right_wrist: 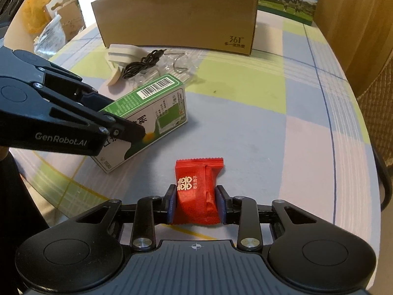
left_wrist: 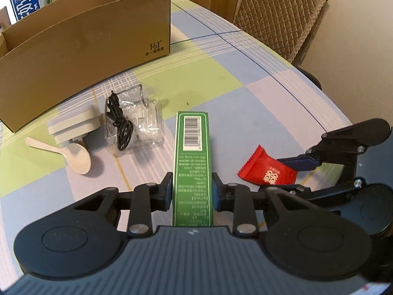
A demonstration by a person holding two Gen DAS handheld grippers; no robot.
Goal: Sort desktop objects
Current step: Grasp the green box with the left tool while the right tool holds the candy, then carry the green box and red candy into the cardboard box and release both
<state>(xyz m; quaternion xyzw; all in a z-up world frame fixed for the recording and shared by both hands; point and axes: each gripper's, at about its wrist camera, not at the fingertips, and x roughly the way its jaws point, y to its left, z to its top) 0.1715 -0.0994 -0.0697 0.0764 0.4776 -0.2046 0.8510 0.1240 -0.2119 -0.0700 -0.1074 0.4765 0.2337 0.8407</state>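
Observation:
A long green carton [left_wrist: 192, 147] with a barcode lies on its narrow side on the checked tablecloth. My left gripper [left_wrist: 192, 193] is shut on the carton's near end, blue pads pressed on both sides. In the right wrist view the same carton [right_wrist: 162, 103] sits left of centre, with the left gripper [right_wrist: 118, 115] clamping it from the left. A red candy packet [right_wrist: 199, 184] is pinched between the pads of my right gripper [right_wrist: 196, 204], low at the cloth. From the left wrist view the packet [left_wrist: 265, 172] and right gripper [left_wrist: 294, 175] are at the right.
An open brown cardboard box [left_wrist: 86, 49] [right_wrist: 176, 17] stands at the back. In front of it lie a white plug [left_wrist: 73, 125], a cream spoon [left_wrist: 73, 154] and a clear bag with a black cable [left_wrist: 132, 125]. A padded chair [left_wrist: 277, 9] stands beyond the table edge.

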